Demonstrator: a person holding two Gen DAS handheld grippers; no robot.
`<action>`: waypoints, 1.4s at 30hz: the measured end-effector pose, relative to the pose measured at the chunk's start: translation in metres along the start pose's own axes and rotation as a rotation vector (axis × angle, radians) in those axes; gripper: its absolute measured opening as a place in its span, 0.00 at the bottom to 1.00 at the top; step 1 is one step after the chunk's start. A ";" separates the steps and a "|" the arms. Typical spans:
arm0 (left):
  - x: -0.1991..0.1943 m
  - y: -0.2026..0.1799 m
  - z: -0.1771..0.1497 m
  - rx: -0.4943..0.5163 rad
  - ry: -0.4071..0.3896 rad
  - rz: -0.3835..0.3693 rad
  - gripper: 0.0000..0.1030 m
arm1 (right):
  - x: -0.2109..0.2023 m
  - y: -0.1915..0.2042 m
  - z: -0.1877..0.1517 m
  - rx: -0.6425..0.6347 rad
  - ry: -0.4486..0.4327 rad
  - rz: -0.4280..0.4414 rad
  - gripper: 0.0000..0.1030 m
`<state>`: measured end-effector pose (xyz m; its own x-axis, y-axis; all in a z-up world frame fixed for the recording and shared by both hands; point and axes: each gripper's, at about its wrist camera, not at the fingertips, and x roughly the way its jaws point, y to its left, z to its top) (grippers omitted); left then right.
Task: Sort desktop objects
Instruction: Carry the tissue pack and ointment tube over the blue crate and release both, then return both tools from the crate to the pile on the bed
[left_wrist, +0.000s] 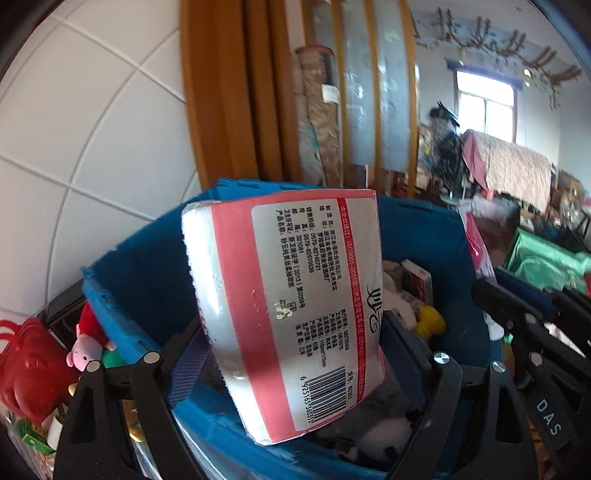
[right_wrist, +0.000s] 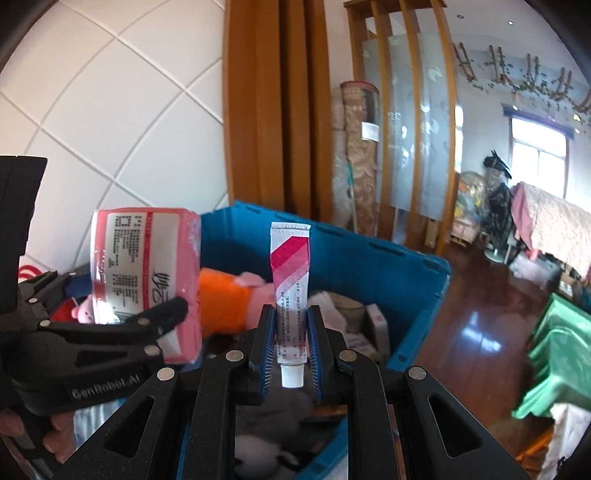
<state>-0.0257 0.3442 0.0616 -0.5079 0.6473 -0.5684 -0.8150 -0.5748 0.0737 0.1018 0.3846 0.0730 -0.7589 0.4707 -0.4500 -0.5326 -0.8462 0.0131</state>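
Observation:
A pink-and-white tissue pack (left_wrist: 291, 295) stands tilted between the jaws of my left gripper (left_wrist: 291, 326), which is shut on it above the blue bin (left_wrist: 424, 240). In the right wrist view the same pack (right_wrist: 144, 273) hangs at the left in the left gripper (right_wrist: 129, 295), with a hand under it. My right gripper (right_wrist: 291, 312) is shut on a small white tube (right_wrist: 290, 280) with red stripes. The tube stands upright, its white cap towards the camera, over the blue bin (right_wrist: 369, 266). The right gripper (left_wrist: 495, 284) shows at the right edge of the left wrist view.
The bin holds an orange-and-pink plush (right_wrist: 229, 299), a yellow toy (left_wrist: 430, 321), small boxes and cloth. A red plastic toy (left_wrist: 26, 369) and a pink pig plush (left_wrist: 86, 347) lie left of the bin. A tiled wall and wooden frame stand behind; a green cloth (right_wrist: 554, 350) lies on the floor at right.

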 end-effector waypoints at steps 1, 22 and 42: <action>0.001 -0.003 -0.001 0.005 0.007 0.001 0.85 | 0.001 -0.005 -0.002 -0.001 0.005 -0.006 0.17; 0.027 -0.006 -0.003 0.027 0.059 -0.012 0.89 | 0.050 -0.032 -0.012 0.010 0.092 -0.009 0.17; -0.003 0.019 -0.012 -0.024 -0.006 0.038 0.95 | 0.025 -0.048 -0.005 0.039 0.036 -0.080 1.00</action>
<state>-0.0367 0.3257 0.0549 -0.5403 0.6274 -0.5608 -0.7880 -0.6110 0.0757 0.1108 0.4360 0.0565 -0.6995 0.5266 -0.4831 -0.6059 -0.7955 0.0103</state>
